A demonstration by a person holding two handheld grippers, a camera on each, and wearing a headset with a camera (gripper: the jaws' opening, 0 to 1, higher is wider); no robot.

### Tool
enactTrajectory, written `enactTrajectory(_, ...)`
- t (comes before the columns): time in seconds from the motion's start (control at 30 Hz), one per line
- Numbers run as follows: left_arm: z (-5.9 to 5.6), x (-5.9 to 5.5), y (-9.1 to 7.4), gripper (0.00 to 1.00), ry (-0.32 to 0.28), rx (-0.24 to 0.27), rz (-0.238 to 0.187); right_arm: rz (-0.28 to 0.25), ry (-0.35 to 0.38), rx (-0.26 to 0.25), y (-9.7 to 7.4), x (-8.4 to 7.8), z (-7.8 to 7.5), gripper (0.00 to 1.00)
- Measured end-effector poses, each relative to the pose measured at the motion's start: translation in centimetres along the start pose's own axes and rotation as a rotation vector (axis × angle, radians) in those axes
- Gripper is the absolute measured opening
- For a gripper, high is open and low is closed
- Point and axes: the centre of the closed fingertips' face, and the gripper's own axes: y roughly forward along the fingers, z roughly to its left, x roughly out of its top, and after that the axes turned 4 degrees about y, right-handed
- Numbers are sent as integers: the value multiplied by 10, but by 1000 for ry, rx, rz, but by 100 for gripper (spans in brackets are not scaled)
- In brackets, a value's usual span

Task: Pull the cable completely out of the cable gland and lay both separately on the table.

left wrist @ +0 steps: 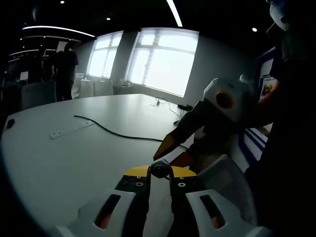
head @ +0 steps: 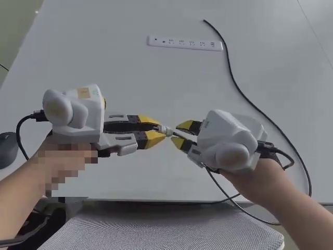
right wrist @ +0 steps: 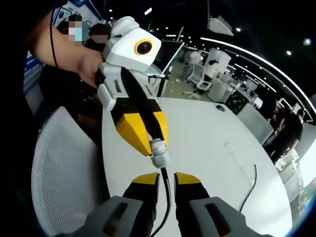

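Both grippers meet tip to tip above the near edge of the white table (head: 104, 62). A small white cable gland (head: 166, 130) (right wrist: 159, 152) (left wrist: 160, 169) is clamped in the yellow jaws of my left gripper (head: 156, 131) (left wrist: 159, 173) (right wrist: 153, 143). A thin black cable (right wrist: 167, 192) comes out of the gland and runs down between the jaws of my right gripper (head: 179, 134) (right wrist: 165, 178) (left wrist: 170, 155). That gripper is shut on the cable just behind the gland. The cable is still in the gland.
A white power strip (head: 184, 43) lies at the far side of the table. A long black cord (head: 244, 96) curves across the right side. A grey round object (head: 6, 148) sits at the left edge. A mesh chair seat (head: 156, 229) is below the table edge.
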Motion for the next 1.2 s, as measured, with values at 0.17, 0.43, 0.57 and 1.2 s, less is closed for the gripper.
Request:
enactTrajectory(0.17,-1,0,0,15,-2,5,-2,2,-10,15,1,-1,1,2)
enactTrajectory(0.43,-2,0,0,15,-4,8,-1,5,-54,28,2,-2,4,0)
enactTrajectory(0.57,-1,2,0,15,-9,11,-11,-8,-53,13,1,-1,1,0)
enactTrajectory(1.2,-1,3,6,15,-3,29,-4,36,-50,24,6,-19,-6,0)
